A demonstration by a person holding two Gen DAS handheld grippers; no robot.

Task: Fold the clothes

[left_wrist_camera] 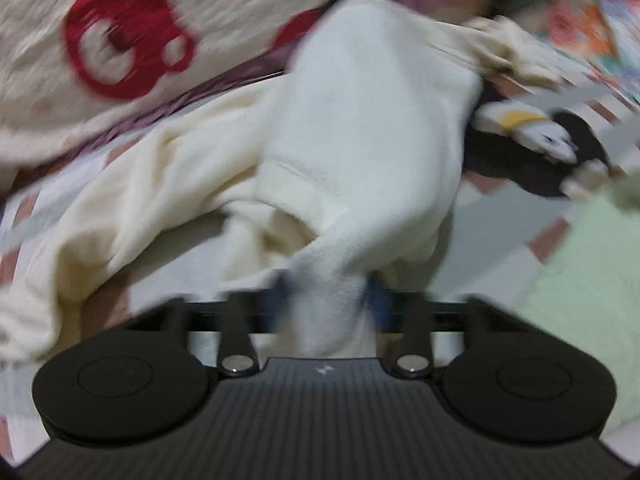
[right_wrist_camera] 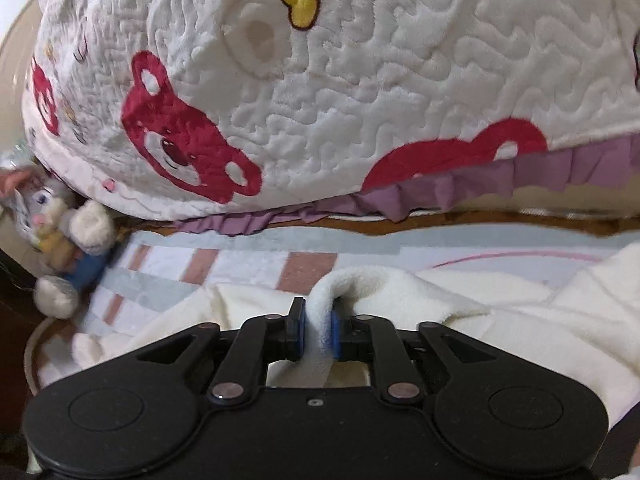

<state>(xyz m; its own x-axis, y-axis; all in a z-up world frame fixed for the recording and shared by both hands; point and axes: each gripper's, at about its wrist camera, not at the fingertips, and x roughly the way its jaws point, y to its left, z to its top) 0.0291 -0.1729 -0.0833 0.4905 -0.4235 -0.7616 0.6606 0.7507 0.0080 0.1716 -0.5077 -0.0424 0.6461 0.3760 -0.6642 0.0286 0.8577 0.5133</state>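
— Any writing to read here, a label or a number?

— No words or numbers anywhere. The only sign is a small pale mark (left_wrist_camera: 321, 370) on the ribbed black body of the left claw's housing (left_wrist_camera: 320, 420) — it looks like a logo, but too small and blurred to make out.

— And the quilted blanket (right_wrist_camera: 360, 80)?

— Only pictures on it — red bear faces (right_wrist_camera: 180, 140) and a yellow shape (right_wrist_camera: 301, 4), no lettering.

A checked bedsheet (right_wrist_camera: 224, 258) carries the cream garment (left_wrist_camera: 360, 128), a bear-print quilt (right_wrist_camera: 360, 80) and a plush rabbit (right_wrist_camera: 60, 232).
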